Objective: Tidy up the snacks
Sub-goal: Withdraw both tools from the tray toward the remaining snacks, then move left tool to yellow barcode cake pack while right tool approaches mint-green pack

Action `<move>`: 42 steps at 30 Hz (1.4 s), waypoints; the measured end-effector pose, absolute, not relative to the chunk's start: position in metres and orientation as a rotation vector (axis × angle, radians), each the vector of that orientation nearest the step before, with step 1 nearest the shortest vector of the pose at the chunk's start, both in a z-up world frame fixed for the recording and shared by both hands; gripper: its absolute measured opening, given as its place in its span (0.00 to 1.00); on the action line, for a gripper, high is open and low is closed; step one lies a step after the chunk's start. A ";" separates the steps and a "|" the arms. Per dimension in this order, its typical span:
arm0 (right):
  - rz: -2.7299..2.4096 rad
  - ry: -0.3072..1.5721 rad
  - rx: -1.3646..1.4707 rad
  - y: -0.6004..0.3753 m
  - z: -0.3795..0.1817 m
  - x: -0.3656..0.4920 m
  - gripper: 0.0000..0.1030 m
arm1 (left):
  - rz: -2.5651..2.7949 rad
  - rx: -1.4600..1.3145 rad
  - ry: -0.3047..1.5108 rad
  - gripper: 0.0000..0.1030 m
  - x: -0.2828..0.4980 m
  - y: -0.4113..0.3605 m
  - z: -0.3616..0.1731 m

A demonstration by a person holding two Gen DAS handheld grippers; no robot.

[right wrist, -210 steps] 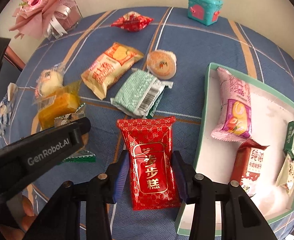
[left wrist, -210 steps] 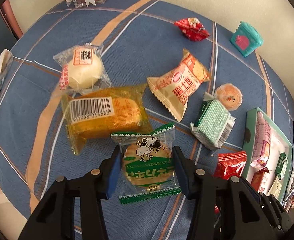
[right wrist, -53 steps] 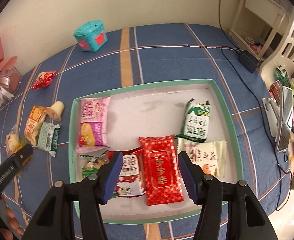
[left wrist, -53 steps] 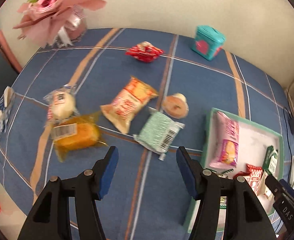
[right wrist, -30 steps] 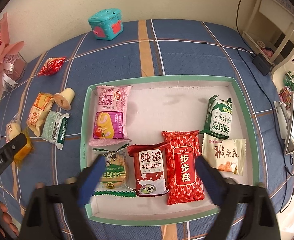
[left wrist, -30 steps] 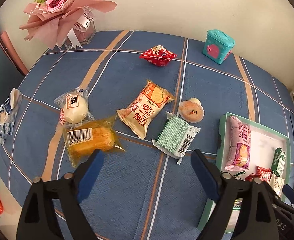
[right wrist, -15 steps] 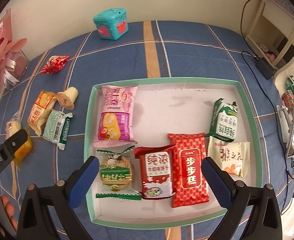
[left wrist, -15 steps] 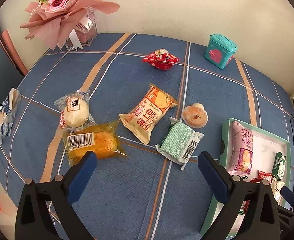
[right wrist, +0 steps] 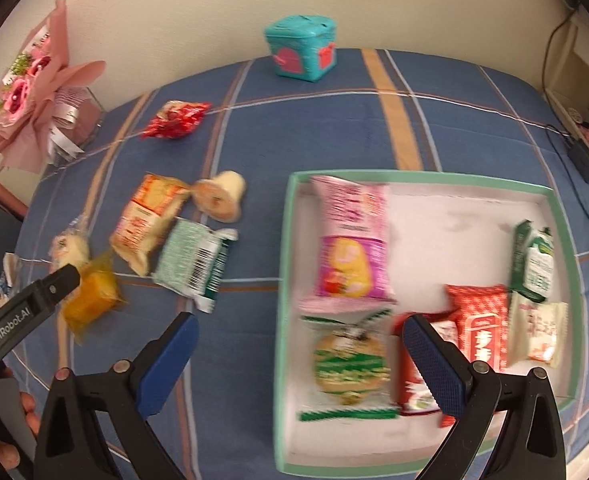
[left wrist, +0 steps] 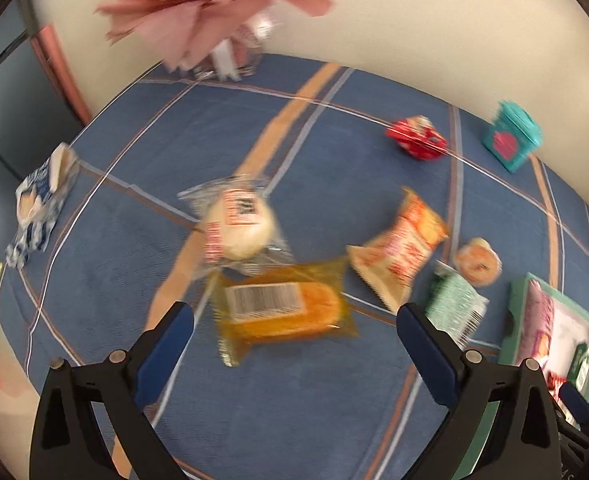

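Note:
My left gripper [left wrist: 294, 334] is open wide above the yellow cake packet [left wrist: 284, 312], which lies between its fingers without touching them. Around it lie a white bun packet [left wrist: 236, 226], an orange snack bag [left wrist: 400, 256], a green-white packet [left wrist: 454, 308] and a jelly cup [left wrist: 477, 266]. My right gripper [right wrist: 300, 344] is open and empty over the left edge of the green-rimmed tray [right wrist: 284, 264]. Inside the tray are a pink packet [right wrist: 350, 240], a green biscuit packet [right wrist: 348, 364], red packets [right wrist: 480, 328], a green carton [right wrist: 534, 260] and a pale packet [right wrist: 540, 332].
A pink bouquet [left wrist: 210, 4] stands at the back left by the wall. A teal box [right wrist: 300, 52] and a red wrapped sweet [right wrist: 174, 119] sit at the far edge of the blue plaid cloth. A blue-white wrapper [left wrist: 40, 208] lies near the left edge. Cables and shelving are on the right.
Both grippers have swept left. The left view now centres on the yellow cake packet and bun. The right view has shifted from the tray's middle to its left edge.

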State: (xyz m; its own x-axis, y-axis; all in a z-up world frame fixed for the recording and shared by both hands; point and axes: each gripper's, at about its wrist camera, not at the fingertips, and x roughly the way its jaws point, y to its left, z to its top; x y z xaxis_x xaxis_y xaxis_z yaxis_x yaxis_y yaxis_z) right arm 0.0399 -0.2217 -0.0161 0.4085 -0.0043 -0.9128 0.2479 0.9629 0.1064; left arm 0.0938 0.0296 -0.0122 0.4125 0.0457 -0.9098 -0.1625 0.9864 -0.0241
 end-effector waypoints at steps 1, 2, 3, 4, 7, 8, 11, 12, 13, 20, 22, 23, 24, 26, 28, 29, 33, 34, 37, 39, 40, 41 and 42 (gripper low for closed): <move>-0.153 1.133 0.241 -0.217 -0.015 0.042 1.00 | 0.139 -0.132 1.140 0.98 0.095 0.036 -0.013; -0.145 1.126 0.239 -0.213 -0.015 0.044 1.00 | 0.145 -0.150 1.143 0.98 0.097 0.043 -0.015; -0.137 1.120 0.236 -0.209 -0.015 0.046 1.00 | 0.152 -0.166 1.147 0.98 0.098 0.049 -0.016; -0.131 1.115 0.230 -0.204 -0.015 0.049 1.00 | 0.158 -0.180 1.151 0.98 0.100 0.054 -0.018; -0.113 1.103 0.219 -0.193 -0.017 0.056 0.99 | 0.170 -0.217 1.167 0.98 0.106 0.065 -0.025; -0.106 1.103 0.214 -0.188 -0.018 0.059 0.99 | 0.168 -0.224 1.171 0.98 0.108 0.067 -0.027; -0.093 1.115 0.208 -0.179 -0.026 0.069 0.99 | 0.158 -0.245 1.181 0.98 0.111 0.069 -0.033; -0.091 1.120 0.204 -0.176 -0.028 0.072 0.99 | 0.155 -0.254 1.186 0.98 0.113 0.069 -0.035; -0.091 1.124 0.199 -0.172 -0.031 0.076 0.99 | 0.148 -0.263 1.192 0.98 0.115 0.068 -0.038; -0.090 1.145 0.180 -0.160 -0.046 0.098 0.99 | 0.114 -0.270 1.203 0.98 0.129 0.059 -0.050; -0.089 1.153 0.179 -0.159 -0.051 0.103 0.99 | 0.115 -0.265 1.210 0.98 0.132 0.056 -0.055; -0.087 1.158 0.175 -0.158 -0.053 0.105 0.99 | 0.114 -0.262 1.217 0.98 0.134 0.055 -0.057; -0.086 1.162 0.172 -0.157 -0.056 0.107 0.99 | 0.114 -0.256 1.221 0.98 0.135 0.054 -0.060; -0.086 1.167 0.167 -0.155 -0.060 0.111 0.99 | 0.114 -0.241 1.227 0.98 0.136 0.051 -0.064; -0.086 1.172 0.164 -0.154 -0.063 0.115 0.99 | 0.116 -0.228 1.231 0.98 0.138 0.049 -0.069; -0.086 1.175 0.163 -0.154 -0.066 0.117 0.98 | 0.119 -0.232 1.232 0.98 0.138 0.050 -0.071; -0.087 1.190 0.163 -0.152 -0.075 0.123 0.94 | 0.114 -0.259 1.239 1.00 0.138 0.053 -0.080; -0.087 1.193 0.165 -0.152 -0.077 0.124 0.93 | 0.112 -0.265 1.242 1.00 0.137 0.053 -0.082; -0.089 1.196 0.161 -0.151 -0.081 0.125 0.90 | 0.113 -0.283 1.270 1.00 0.138 0.056 -0.088; -0.090 1.196 0.165 -0.151 -0.082 0.125 0.83 | 0.123 -0.278 1.283 1.00 0.138 0.056 -0.090; -0.087 1.198 0.172 -0.152 -0.082 0.125 0.80 | 0.125 -0.273 1.286 1.00 0.138 0.055 -0.090; -0.088 1.199 0.175 -0.153 -0.083 0.125 0.78 | 0.127 -0.268 1.289 1.00 0.139 0.054 -0.090; -0.088 1.199 0.177 -0.153 -0.083 0.126 0.73 | 0.129 -0.263 1.293 1.00 0.138 0.053 -0.089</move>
